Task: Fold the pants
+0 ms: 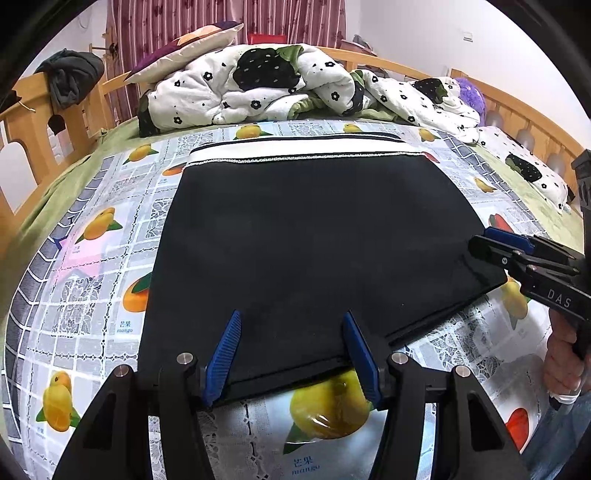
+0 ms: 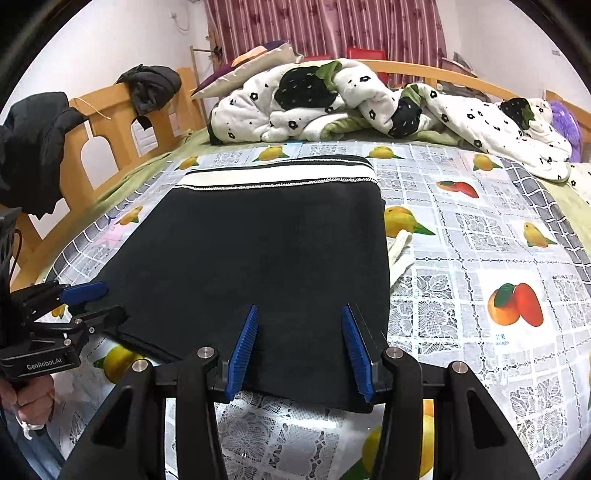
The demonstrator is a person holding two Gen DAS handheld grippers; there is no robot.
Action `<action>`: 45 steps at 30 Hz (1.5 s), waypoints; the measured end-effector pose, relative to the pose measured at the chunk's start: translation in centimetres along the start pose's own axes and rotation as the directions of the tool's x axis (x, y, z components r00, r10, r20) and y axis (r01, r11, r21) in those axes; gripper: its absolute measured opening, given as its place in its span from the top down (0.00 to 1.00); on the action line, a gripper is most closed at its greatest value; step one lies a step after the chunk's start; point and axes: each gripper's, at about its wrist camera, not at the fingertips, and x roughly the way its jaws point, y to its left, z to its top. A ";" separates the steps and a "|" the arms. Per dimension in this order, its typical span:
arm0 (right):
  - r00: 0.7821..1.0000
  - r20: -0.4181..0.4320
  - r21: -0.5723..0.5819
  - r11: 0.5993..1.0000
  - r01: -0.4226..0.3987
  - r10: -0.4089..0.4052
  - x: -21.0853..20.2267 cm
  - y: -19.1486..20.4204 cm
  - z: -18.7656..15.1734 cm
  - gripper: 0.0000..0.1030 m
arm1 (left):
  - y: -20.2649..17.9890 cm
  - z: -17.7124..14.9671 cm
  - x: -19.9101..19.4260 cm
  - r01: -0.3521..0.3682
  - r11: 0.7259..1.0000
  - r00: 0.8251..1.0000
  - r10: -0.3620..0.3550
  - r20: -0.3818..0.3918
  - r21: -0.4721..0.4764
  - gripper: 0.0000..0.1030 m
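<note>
The black pants (image 1: 317, 243) lie folded flat in the middle of the bed, on a sheet with fruit pictures (image 1: 92, 229); the white waistband (image 1: 295, 149) is at the far end, near a bunched white blanket with black flowers (image 1: 258, 88); the near edge of the pants is by the two tools.

The left tool (image 1: 291, 354) is at the near left corner of the pants; its two blue fingers (image 1: 223, 354) stand apart, one on each side of the cloth edge; the pads do not press the cloth, so this tool is open. In the right wrist view the left tool (image 2: 94, 302) shows at the left, with one blue finger above the corner of the pants and a black one below it; a hand (image 2: 29, 398) holds its handle.

The right tool (image 2: 299, 350) is at the near right corner of the pants; its blue fingers (image 2: 354, 354) also stand apart, with the cloth edge lying loose between them; it is open too. In the left wrist view the right tool (image 1: 491, 247) comes in from the right side and reaches the corner of the pants; a hand (image 1: 565, 354) holds it.

A wooden bed frame (image 2: 99, 147) runs round the bed; dark clothes (image 2: 147, 88) hang over its rail; a red curtain (image 2: 325, 29) hangs behind.
</note>
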 end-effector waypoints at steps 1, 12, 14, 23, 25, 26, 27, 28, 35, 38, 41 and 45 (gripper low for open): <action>1.000 0.000 -0.002 1.000 0.000 0.000 0.0 0.0 0.0 0.54 | 0.0 0.0 0.0 0.000 1.000 1.000 0.000 0.001 -0.003 0.46; 1.000 0.011 -0.007 1.000 -0.016 0.016 0.0 0.2 -0.1 0.54 | 1.1 0.2 -0.2 0.003 0.999 1.000 -0.003 0.001 -0.051 0.46; 1.000 0.012 -0.013 1.000 -0.012 0.012 0.1 0.3 -0.1 0.54 | 1.2 0.2 -0.2 0.004 0.999 1.000 -0.004 0.001 -0.052 0.46; 0.999 0.027 -0.001 1.000 -0.027 0.027 0.2 0.2 0.3 0.54 | 1.2 0.4 -0.2 -0.007 0.998 1.000 0.007 -0.001 -0.060 0.46; 0.999 0.027 0.003 1.000 -0.027 0.027 0.3 0.2 0.4 0.54 | 1.3 0.6 -0.3 -0.004 0.998 1.000 0.005 0.009 -0.069 0.46; 0.999 0.027 0.005 1.000 -0.026 0.026 0.3 0.2 0.4 0.54 | 1.5 0.7 -0.2 -0.008 0.998 1.000 0.009 0.009 -0.070 0.46; 0.999 0.027 0.007 1.000 -0.022 0.022 0.2 0.2 0.5 0.54 | 1.6 0.8 -0.1 -0.012 0.997 1.000 0.012 0.008 -0.073 0.46; 0.999 0.028 0.009 1.000 -0.018 0.018 0.2 0.1 0.5 0.54 | 1.8 0.9 0.0 -0.011 0.997 1.000 0.012 0.007 -0.083 0.46; 1.000 0.022 0.024 1.000 0.007 -0.008 0.1 -0.5 0.3 0.54 | 3.5 1.3 -0.1 -0.027 0.988 1.000 0.028 0.002 -0.149 0.46; 1.000 0.026 0.029 1.000 -0.001 0.000 0.0 -0.2 0.6 0.54 | 4.4 1.5 -0.3 -0.031 0.984 0.999 0.032 0.006 -0.177 0.46; 0.999 0.035 0.026 1.000 0.007 -0.008 -0.3 -0.2 1.0 0.54 | 4.8 1.8 -0.2 -0.074 0.983 0.997 0.076 0.006 -0.169 0.46; 0.999 0.032 0.063 0.998 0.001 -0.003 -0.3 -0.5 1.7 0.54 | 5.6 2.5 -0.1 -0.098 0.982 0.995 0.100 0.009 -0.164 0.46</action>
